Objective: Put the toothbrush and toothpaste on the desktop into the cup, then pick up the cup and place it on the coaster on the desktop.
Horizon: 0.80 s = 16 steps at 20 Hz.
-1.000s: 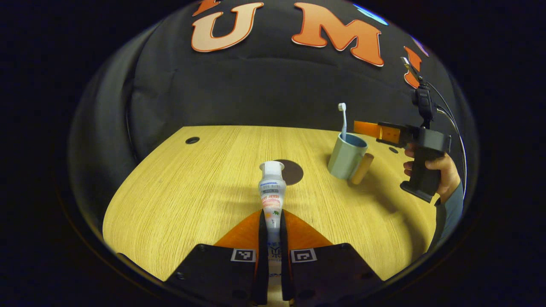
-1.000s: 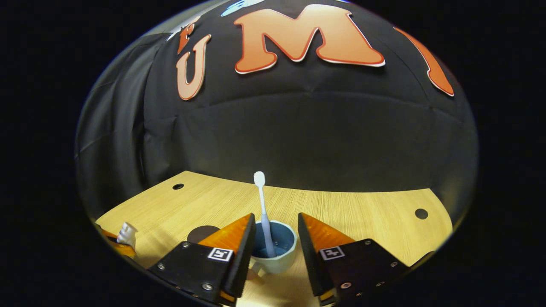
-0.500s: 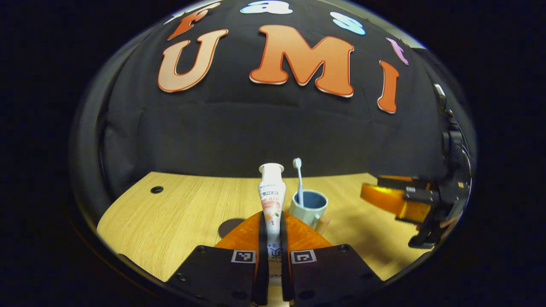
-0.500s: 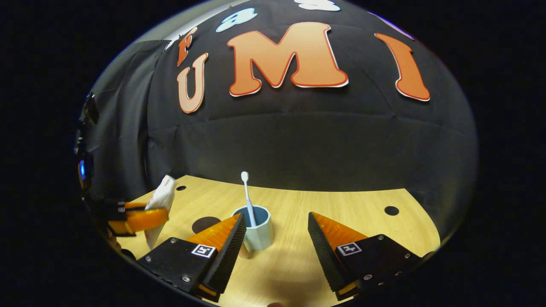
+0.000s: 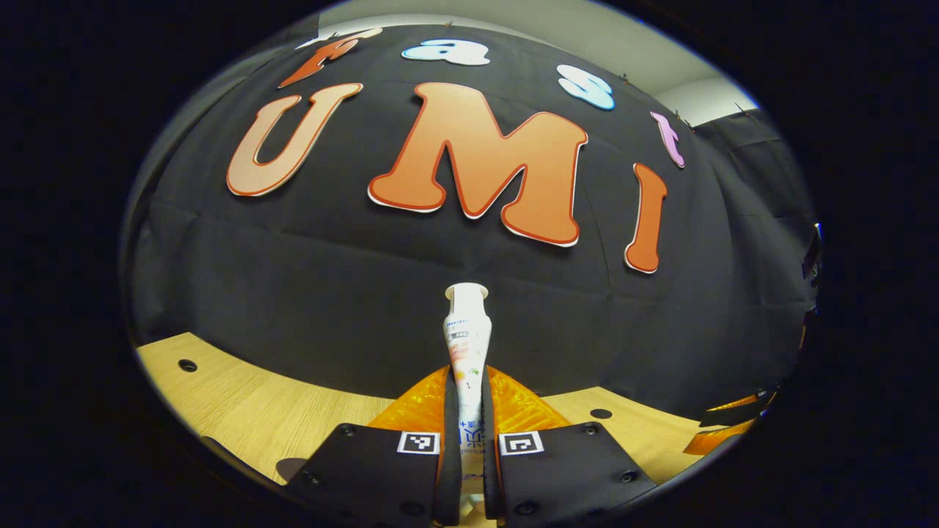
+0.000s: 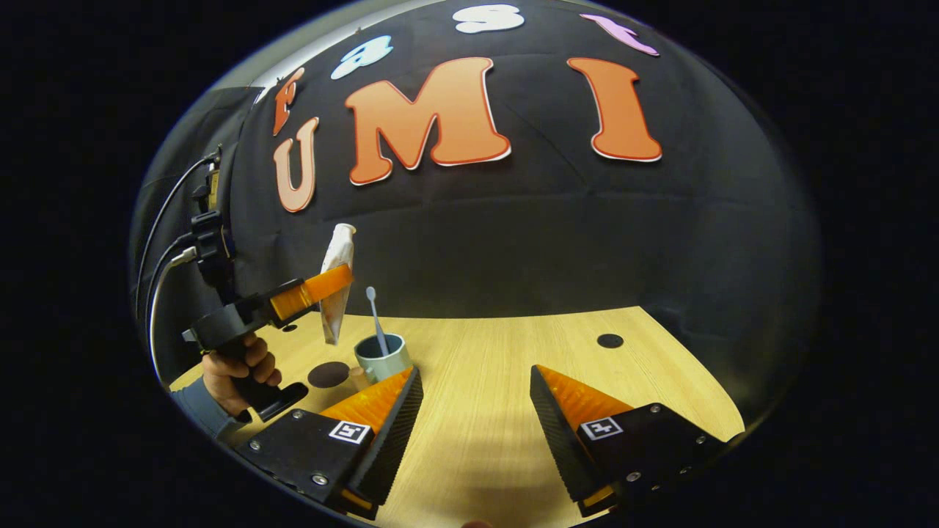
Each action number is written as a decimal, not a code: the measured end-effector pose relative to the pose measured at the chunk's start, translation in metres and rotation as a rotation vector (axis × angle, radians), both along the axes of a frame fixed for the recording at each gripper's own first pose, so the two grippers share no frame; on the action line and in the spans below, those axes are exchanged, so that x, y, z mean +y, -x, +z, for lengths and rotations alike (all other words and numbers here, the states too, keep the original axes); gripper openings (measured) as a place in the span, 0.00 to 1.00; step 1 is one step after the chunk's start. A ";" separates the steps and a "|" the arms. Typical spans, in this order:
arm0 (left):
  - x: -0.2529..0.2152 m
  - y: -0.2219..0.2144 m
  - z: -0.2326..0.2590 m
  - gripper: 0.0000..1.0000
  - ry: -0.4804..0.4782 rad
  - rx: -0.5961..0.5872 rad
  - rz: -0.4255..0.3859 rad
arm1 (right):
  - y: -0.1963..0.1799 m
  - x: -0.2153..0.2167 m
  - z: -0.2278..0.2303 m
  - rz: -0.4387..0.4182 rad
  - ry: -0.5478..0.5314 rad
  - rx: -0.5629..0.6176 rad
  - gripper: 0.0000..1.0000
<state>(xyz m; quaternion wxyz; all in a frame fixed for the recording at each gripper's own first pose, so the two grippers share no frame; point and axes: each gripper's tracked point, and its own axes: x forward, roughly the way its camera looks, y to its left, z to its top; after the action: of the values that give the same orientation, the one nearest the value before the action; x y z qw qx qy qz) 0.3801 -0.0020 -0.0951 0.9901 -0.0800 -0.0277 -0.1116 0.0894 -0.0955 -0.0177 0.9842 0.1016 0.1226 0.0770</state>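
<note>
Toothpaste (image 6: 336, 282), pinched upright in the left gripper (image 6: 323, 282), hangs at roughly eleven o'clock above the cup (image 6: 383, 357); the right gripper (image 6: 475, 411) gapes wide, empty.

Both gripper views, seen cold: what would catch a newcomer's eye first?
First, the toothpaste tube, clamped upright in the left gripper and lifted above the table; the right gripper view shows it hanging over the cup. Next, the toothbrush standing in that cup, beside the dark round coaster. The right gripper waits open in the foreground, holding nothing.
</note>
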 end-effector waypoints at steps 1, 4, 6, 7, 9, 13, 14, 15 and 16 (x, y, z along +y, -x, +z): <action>-0.002 -0.007 -0.004 0.16 -0.010 -0.011 0.004 | 0.000 -0.004 -0.004 -0.008 -0.002 0.005 0.89; -0.011 -0.027 -0.038 0.16 -0.051 0.030 0.013 | 0.001 -0.006 -0.014 -0.002 -0.017 0.016 0.89; -0.010 -0.031 -0.061 0.16 -0.052 0.069 0.024 | 0.001 -0.005 -0.021 0.001 -0.014 0.031 0.89; -0.004 -0.033 -0.066 0.16 -0.044 0.067 0.051 | 0.003 -0.004 -0.025 0.003 -0.012 0.037 0.89; 0.001 -0.032 -0.083 0.18 -0.038 0.111 0.058 | 0.003 0.001 -0.025 0.012 -0.010 0.034 0.89; 0.001 -0.014 -0.082 0.25 -0.050 0.146 0.003 | 0.003 0.015 -0.024 0.029 -0.021 0.035 0.89; 0.003 -0.007 -0.072 0.39 -0.050 0.133 -0.003 | 0.003 0.018 -0.023 0.030 -0.021 0.036 0.89; 0.008 -0.003 -0.063 0.46 -0.058 0.118 0.002 | 0.002 0.023 -0.021 0.035 -0.022 0.034 0.89; 0.012 0.006 -0.054 0.63 -0.062 0.113 -0.004 | 0.002 0.029 -0.021 0.040 -0.021 0.046 0.89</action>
<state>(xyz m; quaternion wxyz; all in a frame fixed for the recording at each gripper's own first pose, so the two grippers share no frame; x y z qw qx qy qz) 0.3742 0.0102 -0.1496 0.9919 -0.0553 0.0320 -0.1095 0.0877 -0.0666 -0.0390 0.9783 0.1112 0.1466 0.0957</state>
